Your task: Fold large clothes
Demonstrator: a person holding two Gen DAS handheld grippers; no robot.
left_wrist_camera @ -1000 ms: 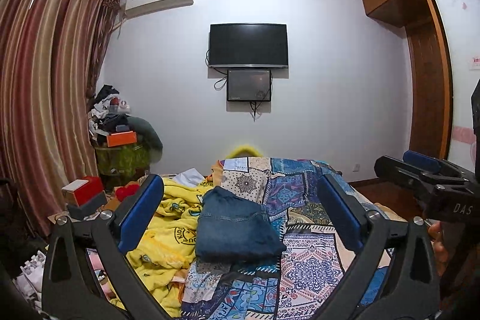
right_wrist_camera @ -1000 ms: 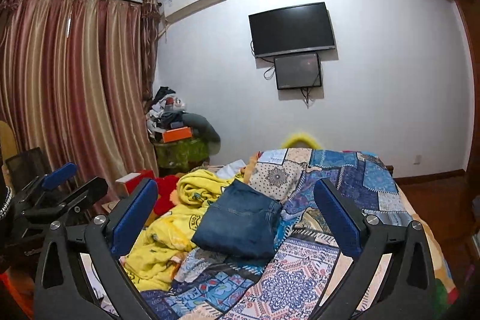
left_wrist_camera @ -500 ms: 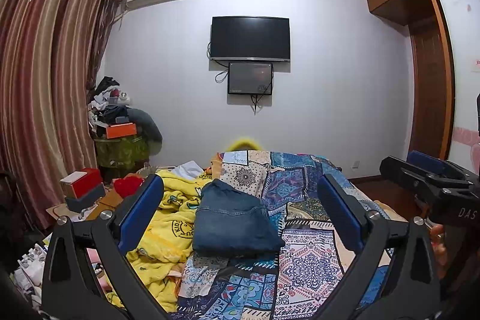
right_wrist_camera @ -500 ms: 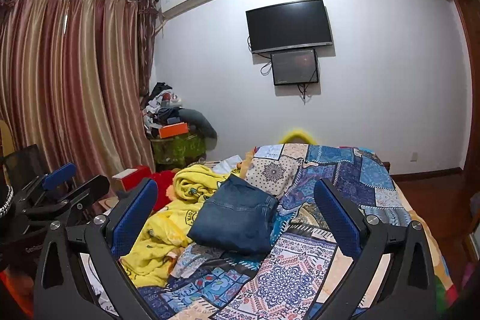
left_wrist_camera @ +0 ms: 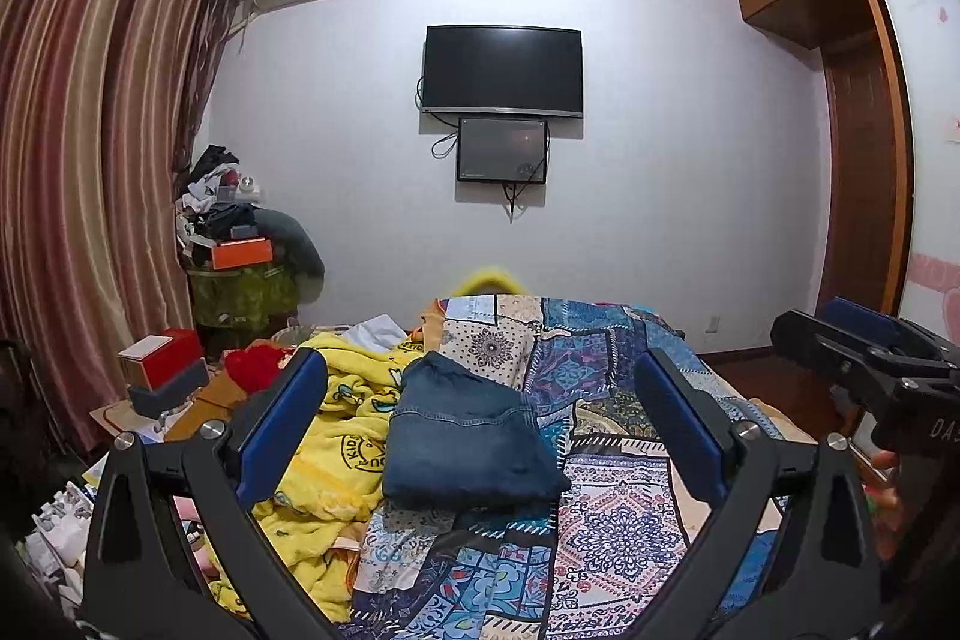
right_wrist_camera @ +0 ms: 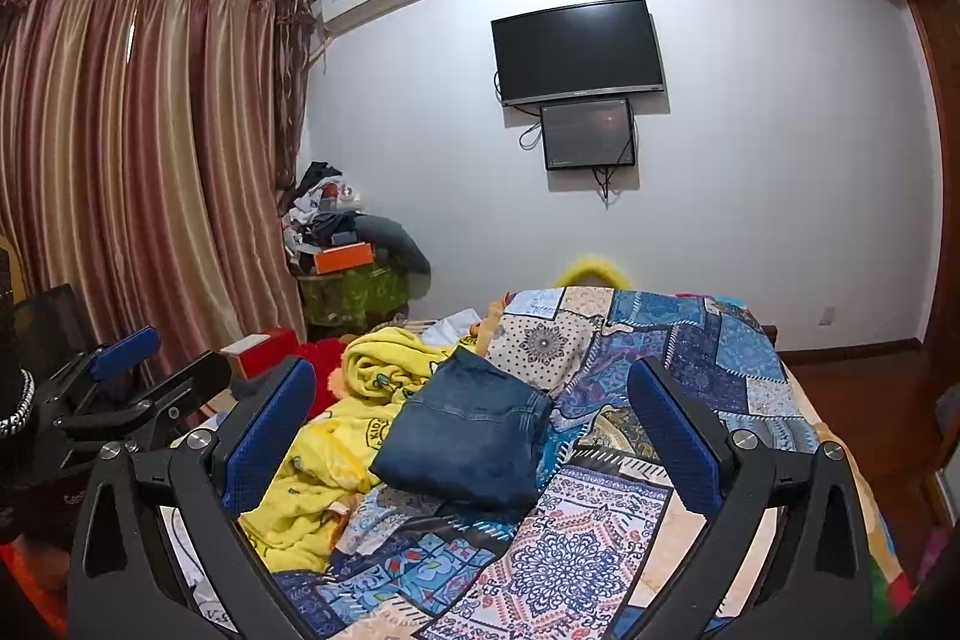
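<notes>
Left wrist cam: I'm holding my left gripper (left_wrist_camera: pixel 480 430) w/ its ribbed blue pads spread wide, gripping nothing. The folded jeans (left_wrist_camera: pixel 465 445), a thick denim rectangle w/ stitched seams, are lying on the patchwork quilt (left_wrist_camera: pixel 618 508), beside a rumpled fleecy yellow blanket (left_wrist_camera: pixel 336 436).

Right wrist cam: I'm keeping my right gripper (right_wrist_camera: pixel 474 436) wide open too, empty. Jeans (right_wrist_camera: pixel 468 439) are sitting mid-bed between the pads in view, not touching them.
</notes>
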